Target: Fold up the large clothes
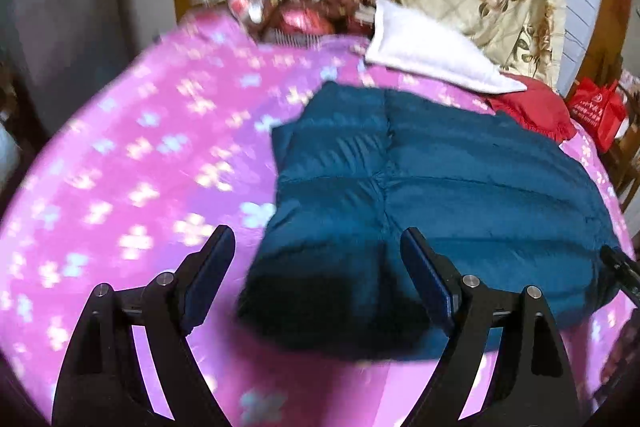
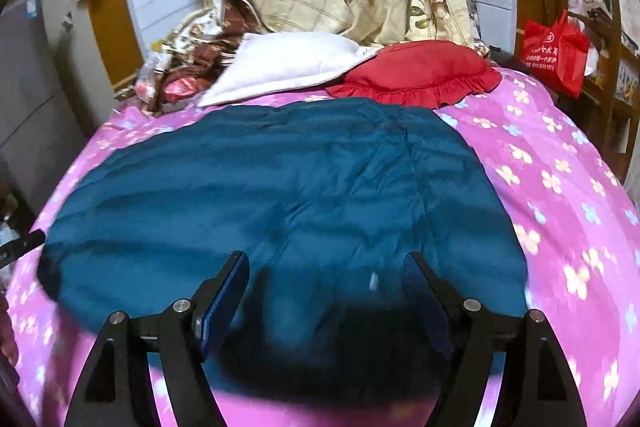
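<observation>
Fingers [image 1: 218, 259] of the left gripper [image 1: 318, 247] and of the right gripper [image 2: 326, 269] stand spread wide, holding nothing, above the near edge of the teal quilted jacket [image 2: 256, 187]. Jacket lies folded flat, puffy and channel-stitched, on the pink floral bedsheet [image 1: 120, 155], below a white pillow [image 2: 288, 65] and red cushion [image 2: 420, 71].
</observation>
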Available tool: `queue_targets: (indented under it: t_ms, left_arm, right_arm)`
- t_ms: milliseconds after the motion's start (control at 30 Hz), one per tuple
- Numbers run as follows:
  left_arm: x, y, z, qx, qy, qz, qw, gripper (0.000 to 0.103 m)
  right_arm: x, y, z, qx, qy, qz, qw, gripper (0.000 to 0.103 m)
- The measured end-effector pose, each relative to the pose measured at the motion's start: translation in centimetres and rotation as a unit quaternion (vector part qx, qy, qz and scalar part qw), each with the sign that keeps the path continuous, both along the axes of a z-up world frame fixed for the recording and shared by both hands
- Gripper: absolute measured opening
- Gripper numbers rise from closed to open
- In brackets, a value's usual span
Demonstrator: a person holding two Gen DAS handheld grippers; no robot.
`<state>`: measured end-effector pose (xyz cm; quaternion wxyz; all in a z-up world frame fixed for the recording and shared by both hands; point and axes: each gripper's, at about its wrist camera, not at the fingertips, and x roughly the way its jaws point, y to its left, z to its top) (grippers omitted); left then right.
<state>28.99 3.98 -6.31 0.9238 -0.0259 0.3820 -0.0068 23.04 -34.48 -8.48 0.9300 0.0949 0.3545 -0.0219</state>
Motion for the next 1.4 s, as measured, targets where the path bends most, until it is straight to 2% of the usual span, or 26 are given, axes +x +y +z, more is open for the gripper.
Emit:
queue_targets:
  t_ms: [167,300,500,567,700,767,833,933,1100,1267,1367,1400]
  left_arm:
    - [-6.5,-0.1,2.3,0.022,-0.047,0.030,0.9982,0.085]
    - [-10.8,0.0,3.1,0.027,-0.063,0.040,0.9969,0.085]
    - [-16.3,-0.7,4.8,0.012,-0.080,0.034,0.9961,0.085]
    - [-17.9,-1.1,5.5,0.010,-0.085,0.038,0.9956,0.085]
    - [-21.2,-2.0,7.5,0.029,-0.127,0.048,0.9903,0.085]
    - [-23.3,-2.5,8.7,0.046,-0.162,0.058,0.9841,0.085]
    - [-24.7,-2.5,9.6,0.039,-0.178,0.055,0.9817,0.086]
    - [-26.3,-2.3,10.2,0.016,-0.181,0.033,0.9828,0.086]
    - [-28.3,-3.1,10.8,0.032,-0.187,0.025,0.9814,0.086]
    - [-31.0,-3.1,12.4,0.024,-0.209,0.023,0.9774,0.086]
    - [-32.9,-2.9,13.2,0.023,-0.225,0.018,0.9739,0.093]
    - [-33.4,-2.9,13.4,0.020,-0.226,0.013,0.9738,0.099]
  right_arm:
    - [-5.4,2.5,0.5,0.007,0.008,0.010,1.000,0.077]
    - [-8.9,4.8,0.8,-0.004,0.014,0.018,1.000,0.077]
    - [-13.2,7.3,1.1,0.051,0.013,0.026,0.998,0.077]
    - [-14.4,8.4,0.8,0.067,0.025,0.033,0.997,0.077]
    - [-16.5,9.7,1.5,0.051,0.025,0.037,0.998,0.077]
    - [-18.1,10.2,2.9,0.039,0.007,0.035,0.999,0.077]
    - [-19.3,10.2,4.1,0.029,-0.008,0.026,0.999,0.077]
    - [-21.4,10.2,5.8,0.018,-0.039,0.013,0.999,0.081]
    - [-24.0,10.9,8.2,-0.026,-0.086,-0.001,0.996,0.083]
    - [-26.5,11.2,11.4,-0.042,-0.123,-0.006,0.992,0.083]
    - [-28.0,11.2,12.8,-0.053,-0.140,-0.022,0.988,0.083]
    - [-28.5,11.3,13.2,-0.053,-0.146,-0.025,0.988,0.083]
